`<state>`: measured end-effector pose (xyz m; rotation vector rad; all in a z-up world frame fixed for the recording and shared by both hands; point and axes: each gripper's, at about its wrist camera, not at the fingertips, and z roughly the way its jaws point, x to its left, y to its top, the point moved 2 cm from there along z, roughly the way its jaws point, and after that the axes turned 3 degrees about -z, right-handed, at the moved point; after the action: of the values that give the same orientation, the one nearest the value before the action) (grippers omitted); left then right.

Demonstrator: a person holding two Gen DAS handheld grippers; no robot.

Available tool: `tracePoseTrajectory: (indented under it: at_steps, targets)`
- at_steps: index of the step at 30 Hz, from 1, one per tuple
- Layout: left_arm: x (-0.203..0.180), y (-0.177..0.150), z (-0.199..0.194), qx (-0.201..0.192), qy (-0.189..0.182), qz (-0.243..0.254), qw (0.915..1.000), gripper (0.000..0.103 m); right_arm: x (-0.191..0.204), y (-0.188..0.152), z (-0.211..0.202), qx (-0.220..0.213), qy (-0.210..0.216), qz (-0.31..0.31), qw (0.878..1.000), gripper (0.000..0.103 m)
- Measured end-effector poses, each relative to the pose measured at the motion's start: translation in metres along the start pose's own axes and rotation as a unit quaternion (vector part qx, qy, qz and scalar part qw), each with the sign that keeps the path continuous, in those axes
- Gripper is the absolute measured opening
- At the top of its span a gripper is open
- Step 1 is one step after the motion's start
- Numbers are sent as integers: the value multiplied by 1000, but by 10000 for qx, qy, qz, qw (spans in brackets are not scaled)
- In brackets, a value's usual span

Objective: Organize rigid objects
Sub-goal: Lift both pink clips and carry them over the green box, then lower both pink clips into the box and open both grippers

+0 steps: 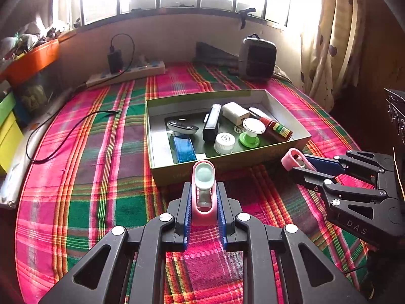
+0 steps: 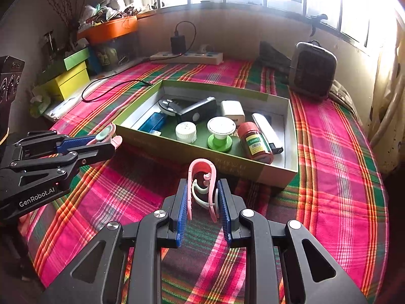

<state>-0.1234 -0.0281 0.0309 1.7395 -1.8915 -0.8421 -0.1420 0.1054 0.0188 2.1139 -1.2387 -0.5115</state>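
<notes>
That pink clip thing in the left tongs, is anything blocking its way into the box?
Nothing visible does. The pink clip sits just short of the box, with only the near wall to clear; bare floor lies right behind it.

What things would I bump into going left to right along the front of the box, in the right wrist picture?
Blue case → white jar → green-and-white spool → red bottle, all inside the green box.

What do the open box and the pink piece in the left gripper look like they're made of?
Open box: likely cardboard, matte; thin straight walls with folded corners.
Pink piece in the left gripper: apparently moulded plastic, smooth and slightly glossy, glowing translucent at the edges.
</notes>
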Motion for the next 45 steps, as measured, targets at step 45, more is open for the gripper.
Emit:
tracePoseTrajectory:
  at_steps: [45]
  targets:
    - [6,56,46,69,-197,-145,9997,17,-89,86,40,59,-307,401,9987,24]
